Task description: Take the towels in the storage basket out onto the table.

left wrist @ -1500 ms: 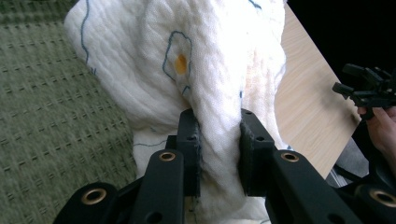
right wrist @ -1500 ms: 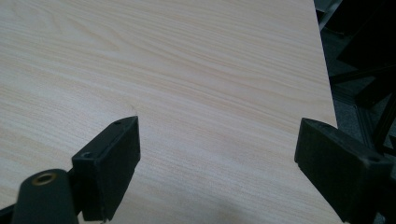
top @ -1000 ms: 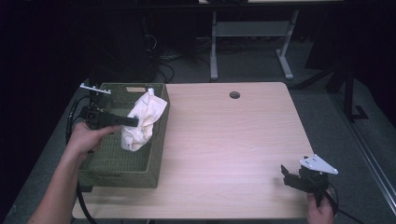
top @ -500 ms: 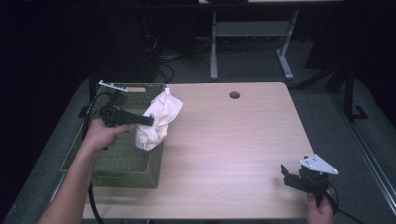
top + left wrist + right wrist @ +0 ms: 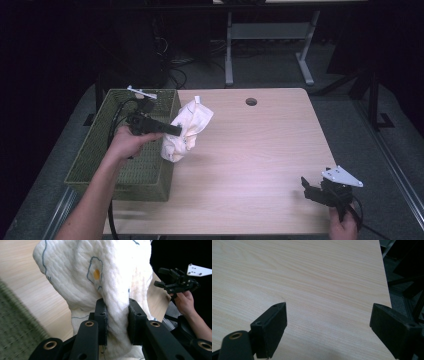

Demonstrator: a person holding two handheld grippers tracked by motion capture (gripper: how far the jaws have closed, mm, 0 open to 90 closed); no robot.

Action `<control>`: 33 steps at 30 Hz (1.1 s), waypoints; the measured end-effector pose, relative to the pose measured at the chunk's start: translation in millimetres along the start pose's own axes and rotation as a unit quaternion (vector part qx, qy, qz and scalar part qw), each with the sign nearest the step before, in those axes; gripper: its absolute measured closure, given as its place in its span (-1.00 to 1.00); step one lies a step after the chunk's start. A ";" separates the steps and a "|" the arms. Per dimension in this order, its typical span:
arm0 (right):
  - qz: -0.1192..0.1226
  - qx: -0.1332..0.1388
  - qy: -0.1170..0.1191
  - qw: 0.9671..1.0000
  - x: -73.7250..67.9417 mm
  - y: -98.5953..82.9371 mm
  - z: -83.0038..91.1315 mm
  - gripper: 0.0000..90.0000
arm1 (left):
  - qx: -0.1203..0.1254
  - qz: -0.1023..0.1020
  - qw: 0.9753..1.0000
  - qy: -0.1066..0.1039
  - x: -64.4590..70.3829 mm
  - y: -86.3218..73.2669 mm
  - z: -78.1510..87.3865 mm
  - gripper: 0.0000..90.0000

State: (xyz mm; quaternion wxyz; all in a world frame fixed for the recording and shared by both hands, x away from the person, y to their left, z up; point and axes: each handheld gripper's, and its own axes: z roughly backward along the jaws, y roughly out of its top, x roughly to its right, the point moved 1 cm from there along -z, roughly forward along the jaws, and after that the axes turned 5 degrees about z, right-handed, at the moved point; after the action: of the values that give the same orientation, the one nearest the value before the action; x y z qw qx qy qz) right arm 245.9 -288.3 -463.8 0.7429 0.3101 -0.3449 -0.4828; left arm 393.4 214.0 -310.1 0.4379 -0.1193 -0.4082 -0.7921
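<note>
A white cloth (image 5: 187, 131) with a blue-outlined flower print hangs in the air at the right rim of a green mesh basket (image 5: 95, 160). My left gripper (image 5: 172, 131) is shut on the cloth, which bunches between the two jaws (image 5: 117, 321) in the left gripper view. The cloth's lower end dangles just above the table beside the basket. My right gripper (image 5: 309, 189) rests low at the table's front right corner, open, with bare wood between its jaws (image 5: 328, 333).
The light wooden table (image 5: 260, 150) has a round cable hole (image 5: 251, 101) near its far edge. The basket takes up the table's left side. Desk legs and cables stand on the dark floor behind.
My left gripper has lifted the cloth up out of the basket and carried it rightward over the basket's right rim. The right gripper has stayed in place.
</note>
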 end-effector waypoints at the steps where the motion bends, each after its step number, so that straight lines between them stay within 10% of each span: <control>1: 0.001 0.000 0.000 1.000 0.0 0.0 -0.1 -0.69 | 0.000 0.000 1.000 0.000 0.0 0.0 0.0 0.62; 33: 0.003 -0.002 0.002 1.000 -0.9 -0.8 0.2 -0.69 | -0.042 -0.008 0.999 -0.032 26.4 14.4 -93.8 0.61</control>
State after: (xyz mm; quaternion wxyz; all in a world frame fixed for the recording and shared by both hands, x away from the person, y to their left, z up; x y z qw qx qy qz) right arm 245.0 -287.7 -464.5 0.7456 0.3089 -0.3432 -0.4806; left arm 405.1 123.7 -347.6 0.4127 -0.1596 -0.3889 -0.8081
